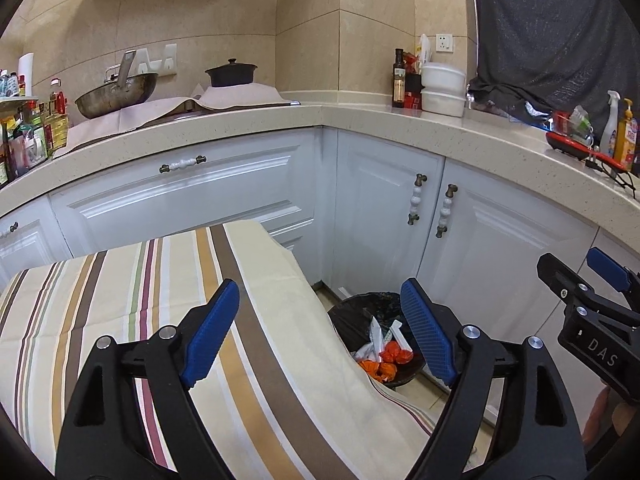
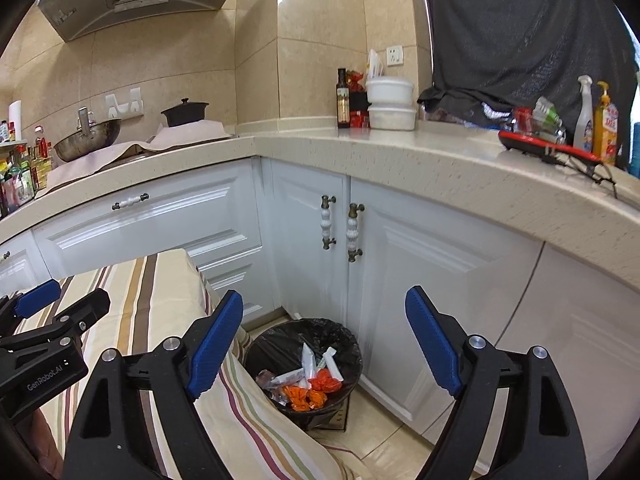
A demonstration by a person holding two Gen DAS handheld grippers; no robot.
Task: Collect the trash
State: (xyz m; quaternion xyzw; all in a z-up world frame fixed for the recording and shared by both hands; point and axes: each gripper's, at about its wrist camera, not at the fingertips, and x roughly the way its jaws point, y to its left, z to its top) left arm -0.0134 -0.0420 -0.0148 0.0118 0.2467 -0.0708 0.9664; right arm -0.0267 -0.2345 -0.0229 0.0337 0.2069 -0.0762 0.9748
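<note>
black-lined bin [image 2: 304, 364] on floor beside striped cloth [image 2: 160, 304], wrappers [image 2: 316, 384] inside; my left gripper [image 1: 320, 336] and right gripper [image 2: 324, 344] above it, both spread, empty; risk: cloth edge draping into bin, snagging

The striped tablecloth [image 2: 168, 300] hides the near rim of the trash bin [image 2: 344, 344].

A striped cloth [image 1: 120, 320] covered a table at the lower left of the frame. Behind it ran white cabinets [image 1: 192, 196] under a speckled beige countertop [image 1: 360, 120]. At the upper left a wok [image 1: 116, 94] and a black lidded pot [image 1: 231, 73] sat on a pale cloth. Near the middle, a dark bottle [image 1: 398, 79] stood just beside two stacked white containers [image 1: 443, 88]. A yellow bottle [image 1: 626, 136] stood at the right edge.
</note>
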